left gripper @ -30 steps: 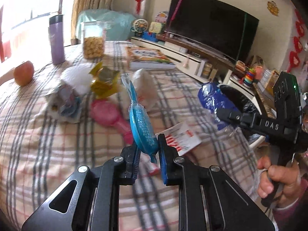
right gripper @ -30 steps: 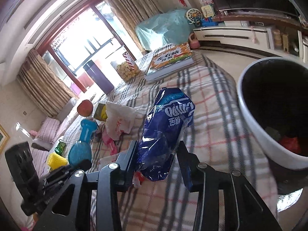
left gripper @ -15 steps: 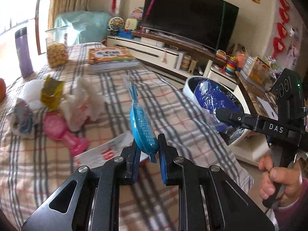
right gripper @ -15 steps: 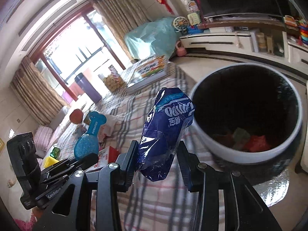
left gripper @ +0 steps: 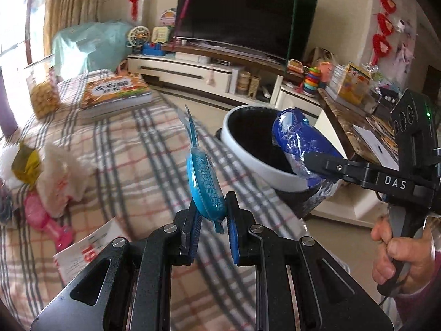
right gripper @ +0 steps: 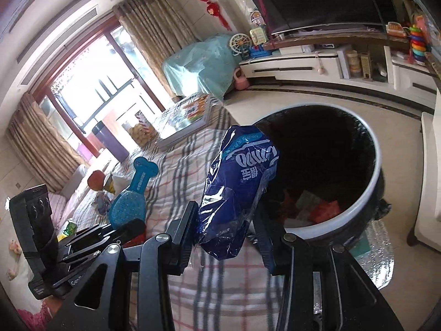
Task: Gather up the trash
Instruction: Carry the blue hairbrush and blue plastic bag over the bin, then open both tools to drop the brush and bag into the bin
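Observation:
My left gripper [left gripper: 212, 216] is shut on the lower end of a flat light-blue packet [left gripper: 205, 184], which stands upright over the plaid tablecloth [left gripper: 132, 160]. My right gripper [right gripper: 226, 234] is shut on a crinkled dark-blue plastic bag [right gripper: 239, 187] and holds it at the near rim of the white trash bin [right gripper: 376, 176]. The bin has a black liner and some red and pale scraps at the bottom. In the left wrist view the right gripper [left gripper: 310, 165] holds the bag [left gripper: 297, 135] over the bin's rim [left gripper: 248, 160]. The left gripper [right gripper: 121, 229] and its packet [right gripper: 128, 207] show at the lower left of the right wrist view.
On the table lie a crumpled white bag [left gripper: 62, 176], a yellow wrapper [left gripper: 26, 162], a pink toy [left gripper: 41, 215], a printed leaflet [left gripper: 85, 251], a book [left gripper: 115, 93] and a cookie jar [left gripper: 42, 93]. A TV stand [left gripper: 206, 74] runs behind the bin. A person's hand [left gripper: 399, 253] grips the right handle.
Both grippers have carried their packets along the table towards the bin, which is now much nearer and larger in both views. Both grips are unchanged.

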{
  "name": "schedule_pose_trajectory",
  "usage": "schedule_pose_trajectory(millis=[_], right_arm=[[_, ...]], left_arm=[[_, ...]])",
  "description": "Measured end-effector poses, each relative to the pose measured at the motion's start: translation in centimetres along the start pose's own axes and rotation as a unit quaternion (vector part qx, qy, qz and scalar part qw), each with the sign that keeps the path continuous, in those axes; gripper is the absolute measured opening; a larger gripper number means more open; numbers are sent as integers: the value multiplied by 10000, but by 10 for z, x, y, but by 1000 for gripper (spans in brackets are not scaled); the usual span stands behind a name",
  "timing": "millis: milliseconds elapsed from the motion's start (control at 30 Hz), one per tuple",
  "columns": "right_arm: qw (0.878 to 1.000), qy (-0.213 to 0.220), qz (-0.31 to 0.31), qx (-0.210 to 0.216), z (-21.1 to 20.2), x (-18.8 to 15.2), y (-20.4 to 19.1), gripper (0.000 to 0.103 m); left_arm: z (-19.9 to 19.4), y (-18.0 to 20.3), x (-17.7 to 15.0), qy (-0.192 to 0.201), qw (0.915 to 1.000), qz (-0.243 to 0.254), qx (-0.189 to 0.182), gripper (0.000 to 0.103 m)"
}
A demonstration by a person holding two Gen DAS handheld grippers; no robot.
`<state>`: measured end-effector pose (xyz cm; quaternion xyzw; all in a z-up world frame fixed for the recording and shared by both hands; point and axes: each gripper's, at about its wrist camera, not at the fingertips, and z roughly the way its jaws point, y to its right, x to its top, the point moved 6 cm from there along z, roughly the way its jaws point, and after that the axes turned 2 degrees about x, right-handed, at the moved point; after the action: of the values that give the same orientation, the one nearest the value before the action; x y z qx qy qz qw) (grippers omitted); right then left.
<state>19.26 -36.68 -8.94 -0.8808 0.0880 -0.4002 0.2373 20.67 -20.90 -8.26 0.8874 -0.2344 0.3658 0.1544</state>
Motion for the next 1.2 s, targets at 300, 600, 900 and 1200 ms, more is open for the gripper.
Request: schedule_pose_trajectory(millis=[300,600,900,1200], right_arm=[[9998,21,93,-172,-6,9,27,41],[9995,15,145,-294,-7,18,47,41],[9991,20,216,-378,-8,28,65,42],[9988,-34,224,-444,-5,34,76,44]], left_arm=[[21,33,17,-96,9993,312,-161,16],[41,58,35,-161,9983,498,-253,16],[62,72,45,-326,9969,645,-321,16],[74,72,48,-423,9970,573,-305,16]])
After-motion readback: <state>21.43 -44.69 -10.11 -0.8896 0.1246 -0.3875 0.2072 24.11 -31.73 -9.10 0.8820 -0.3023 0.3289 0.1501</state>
